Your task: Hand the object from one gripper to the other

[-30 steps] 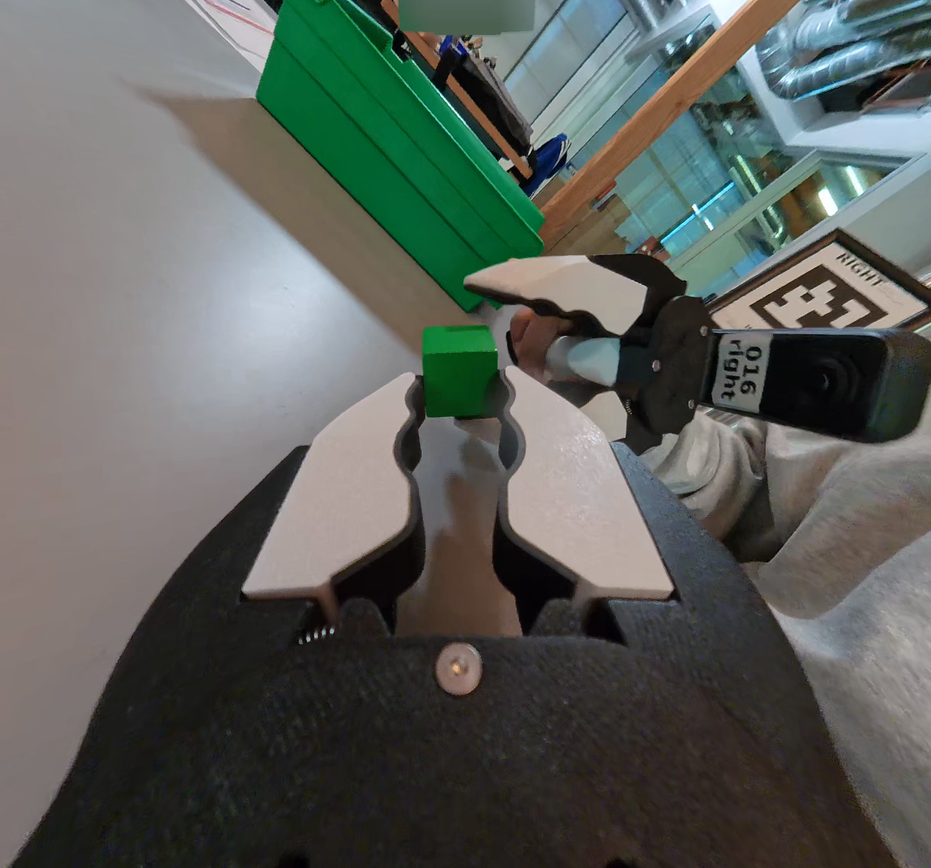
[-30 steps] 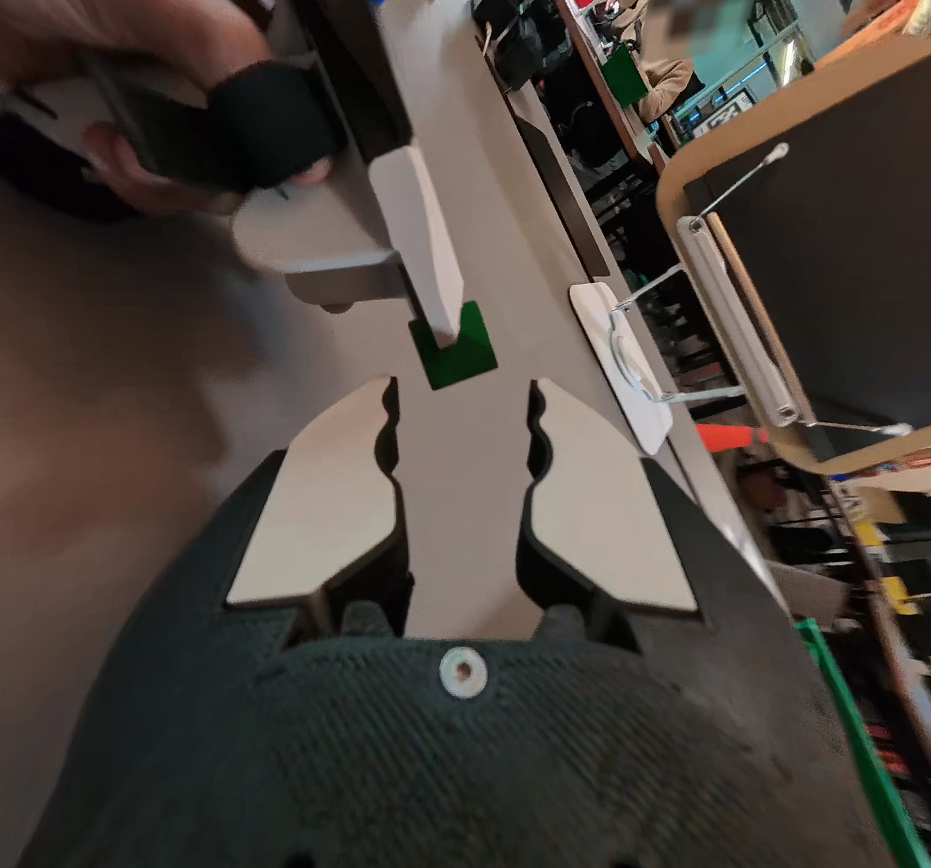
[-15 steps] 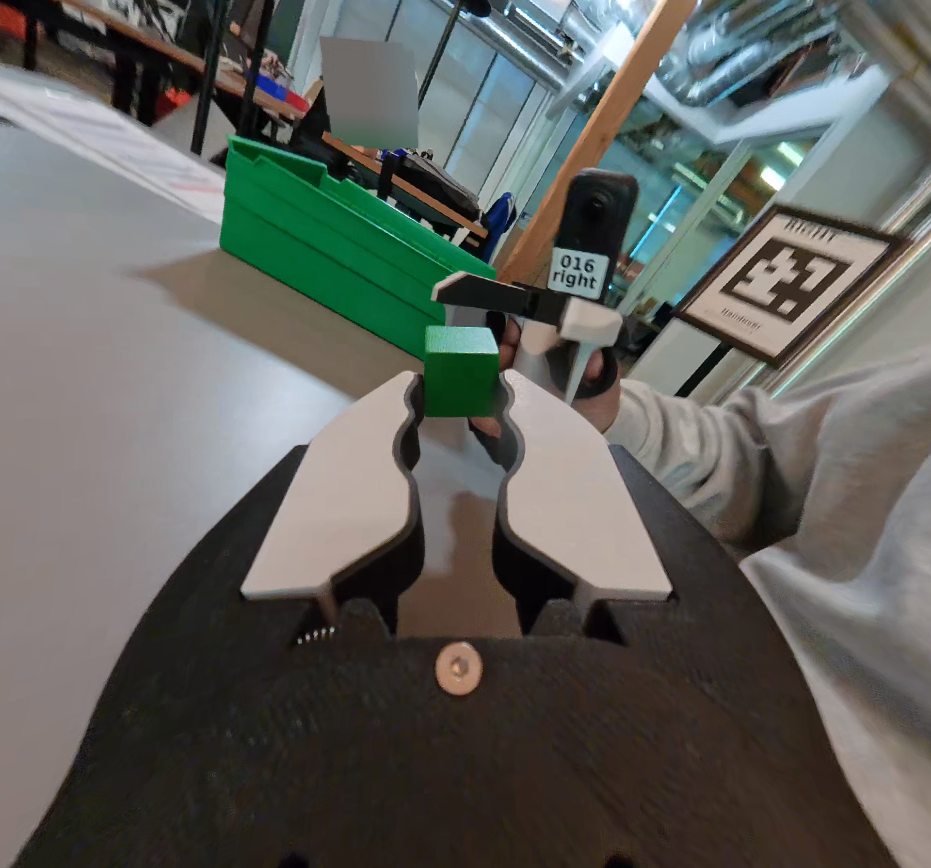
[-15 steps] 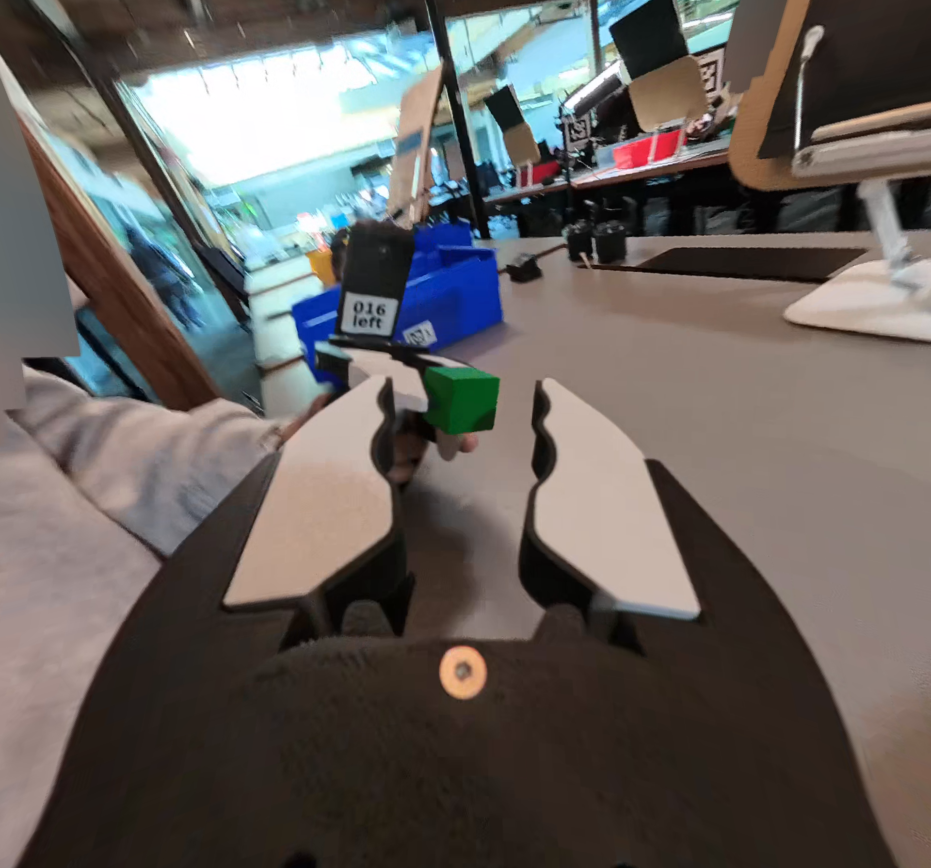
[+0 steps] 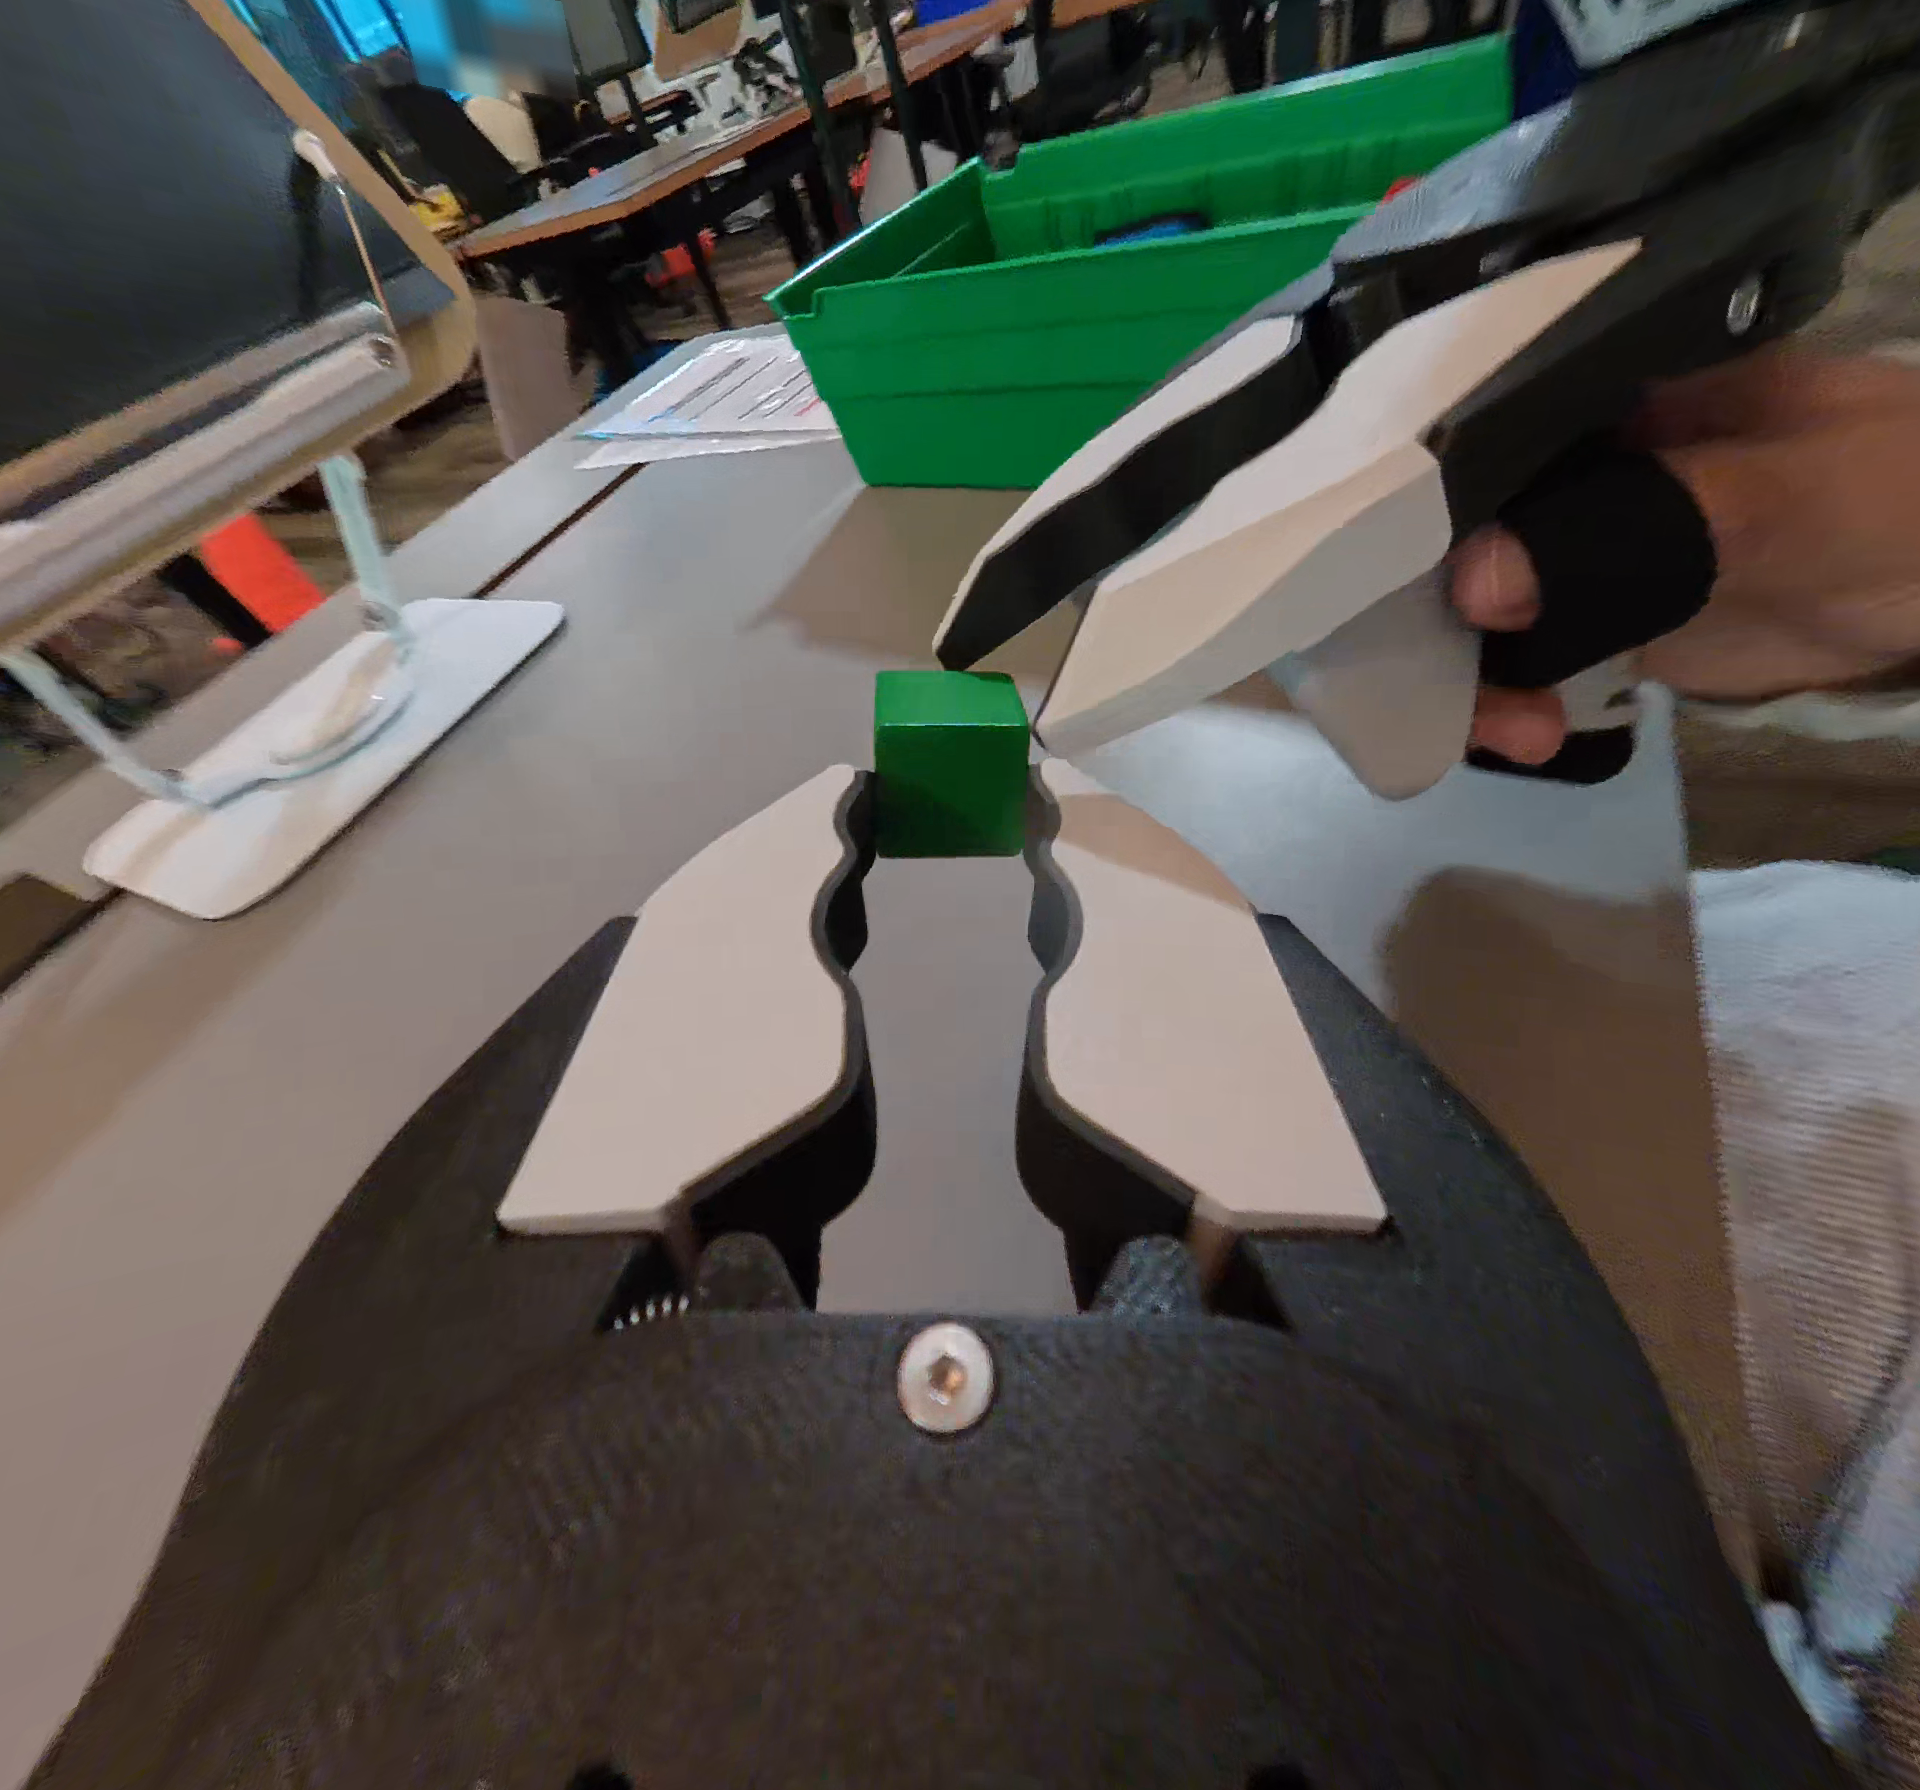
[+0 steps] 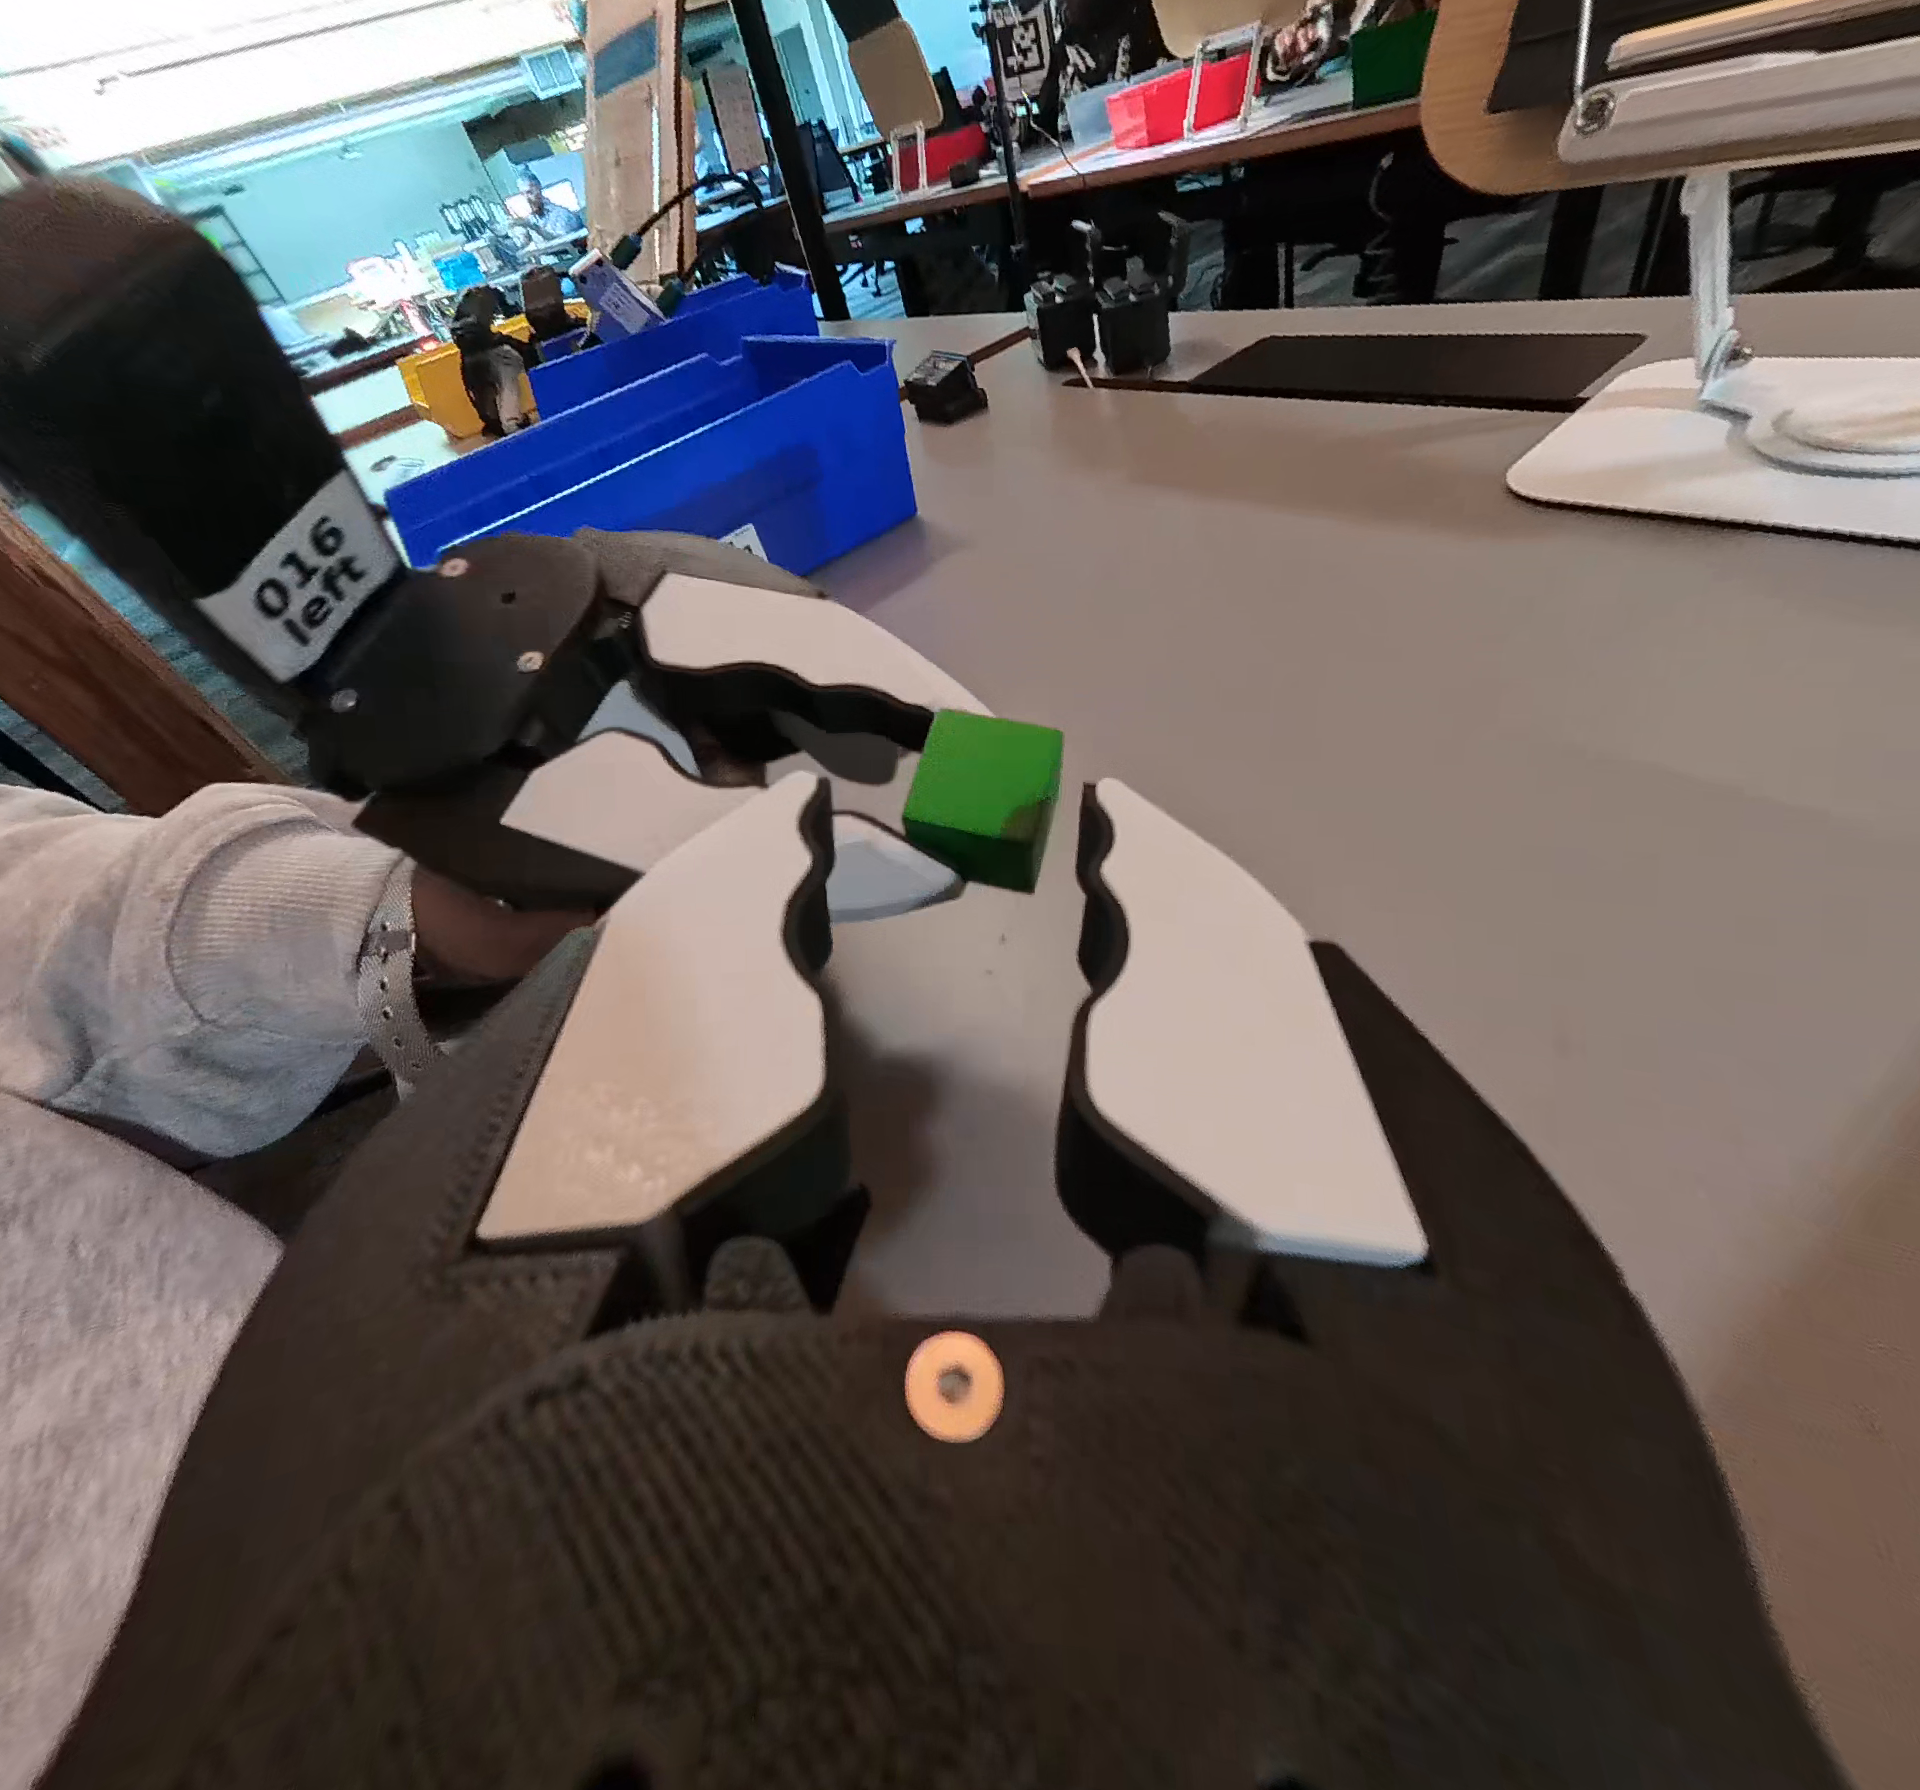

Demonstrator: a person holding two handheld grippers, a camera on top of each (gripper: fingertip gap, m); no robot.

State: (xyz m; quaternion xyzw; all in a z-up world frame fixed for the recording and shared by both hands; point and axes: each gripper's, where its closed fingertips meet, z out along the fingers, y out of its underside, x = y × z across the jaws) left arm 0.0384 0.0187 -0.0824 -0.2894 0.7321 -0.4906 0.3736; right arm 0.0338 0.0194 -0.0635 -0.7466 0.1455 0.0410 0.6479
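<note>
Since a second ago both views have swung level and the right gripper has closed in, its spread fingers now flanking the green cube without touching it. The left gripper pinches that cube at its fingertips, held out above the grey tabletop so its free faces are offered for the taking. Farther off stand a blue bin, a green bin and a monitor stand, with rows of desks beyond.
</note>
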